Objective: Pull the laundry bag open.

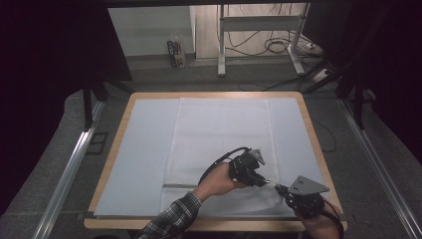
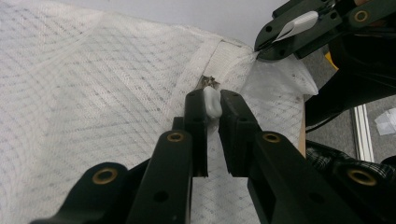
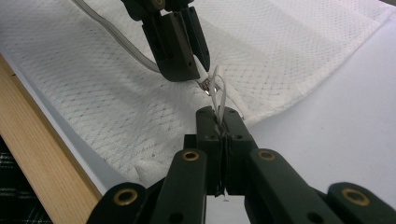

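No legible text, labels or nos. anywhere.

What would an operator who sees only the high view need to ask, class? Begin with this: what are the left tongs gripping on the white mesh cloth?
Observer: The left tongs pinch a small white tab on the mesh cloth.
Operator: Are the right tongs holding anything?
Observer: Yes. The right tongs are shut on the corner hem, close beside the tab.
Operator: What lies past the tab?
Observer: A small metal piece on the thick seam, just beyond the left fingertips.
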The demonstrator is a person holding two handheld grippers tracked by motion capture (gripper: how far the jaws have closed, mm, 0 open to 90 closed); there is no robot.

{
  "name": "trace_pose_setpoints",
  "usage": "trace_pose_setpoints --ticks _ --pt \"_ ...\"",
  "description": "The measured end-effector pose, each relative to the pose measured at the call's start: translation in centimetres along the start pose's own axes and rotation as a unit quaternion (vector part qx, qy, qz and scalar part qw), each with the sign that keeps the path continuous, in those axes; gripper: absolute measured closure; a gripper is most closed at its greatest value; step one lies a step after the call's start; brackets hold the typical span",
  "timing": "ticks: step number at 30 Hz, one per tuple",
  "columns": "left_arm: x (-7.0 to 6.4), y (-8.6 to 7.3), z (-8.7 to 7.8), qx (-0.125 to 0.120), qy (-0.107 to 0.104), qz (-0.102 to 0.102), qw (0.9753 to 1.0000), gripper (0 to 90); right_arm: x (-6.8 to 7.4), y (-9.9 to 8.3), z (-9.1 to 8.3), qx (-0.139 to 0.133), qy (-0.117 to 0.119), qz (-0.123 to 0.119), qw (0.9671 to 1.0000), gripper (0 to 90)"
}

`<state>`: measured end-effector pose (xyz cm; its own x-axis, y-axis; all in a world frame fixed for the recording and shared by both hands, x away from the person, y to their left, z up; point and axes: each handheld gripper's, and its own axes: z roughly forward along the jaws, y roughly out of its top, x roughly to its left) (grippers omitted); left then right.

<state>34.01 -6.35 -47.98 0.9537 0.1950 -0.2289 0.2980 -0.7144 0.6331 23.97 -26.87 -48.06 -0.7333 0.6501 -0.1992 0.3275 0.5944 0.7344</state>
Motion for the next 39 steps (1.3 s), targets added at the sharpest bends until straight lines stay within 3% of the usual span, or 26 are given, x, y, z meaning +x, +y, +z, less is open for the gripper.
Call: trace_pose_setpoints --ticks 5,11,20,22,25,26,28,29,30,31,34,36,39 --pt "-0.1 -0.1 -0.2 -0.016 -0.001 -0.013 0.9998 83.8 -0.1 0.0 0.1 0.003 0.004 0.004 1.0000 86.5" --pt "0.2 -0.3 -0.8 -0.021 -0.015 -0.005 0.9997 84.4 -0.4 -0.2 0.3 0.009 0.018 0.025 0.9995 81.3" --pt "0.4 -1.0 -0.7 -0.035 -0.027 -0.002 0.9990 85.0 -0.9 -0.4 0.8 0.021 0.034 0.056 0.9976 64.5" --pt "0.5 -1.1 -0.9 -0.039 -0.028 0.001 0.9989 85.1 -1.2 -0.4 0.9 0.022 0.040 0.073 0.9963 55.6" --pt "0.5 -1.1 -1.4 -0.045 -0.030 0.004 0.9985 85.3 -1.9 -0.6 1.2 0.021 0.058 0.106 0.9925 43.6" --pt "0.5 -1.2 -1.6 -0.051 -0.032 0.005 0.9981 85.4 -2.6 -0.6 1.6 0.018 0.084 0.131 0.9877 36.5" --pt "0.6 -1.2 -1.9 -0.058 -0.036 0.008 0.9976 85.4 -2.9 -0.6 1.7 0.015 0.093 0.139 0.9858 35.4" --pt "0.6 -1.3 -2.1 -0.063 -0.039 0.007 0.9972 85.5 -3.6 -0.4 2.2 0.008 0.122 0.157 0.9801 33.4" --pt "0.6 -1.3 -2.1 -0.063 -0.039 0.007 0.9972 85.5 -3.9 -0.4 2.4 0.004 0.135 0.164 0.9771 33.9" --pt "0.7 -1.4 -2.1 -0.064 -0.040 0.008 0.9971 85.5 -3.9 -0.4 2.4 0.004 0.135 0.164 0.9771 33.9" --pt "0.7 -1.5 -2.1 -0.063 -0.042 0.009 0.9971 85.6 -4.7 0.0 3.0 -0.008 0.180 0.184 0.9662 41.4" --pt "0.7 -1.5 -2.0 -0.058 -0.037 0.013 0.9975 85.7 -4.9 0.3 3.3 -0.008 0.194 0.182 0.9639 52.8" --pt "0.6 -1.7 -1.7 -0.050 -0.032 0.019 0.9981 85.5 -4.9 0.3 3.3 -0.010 0.197 0.184 0.9630 59.3"
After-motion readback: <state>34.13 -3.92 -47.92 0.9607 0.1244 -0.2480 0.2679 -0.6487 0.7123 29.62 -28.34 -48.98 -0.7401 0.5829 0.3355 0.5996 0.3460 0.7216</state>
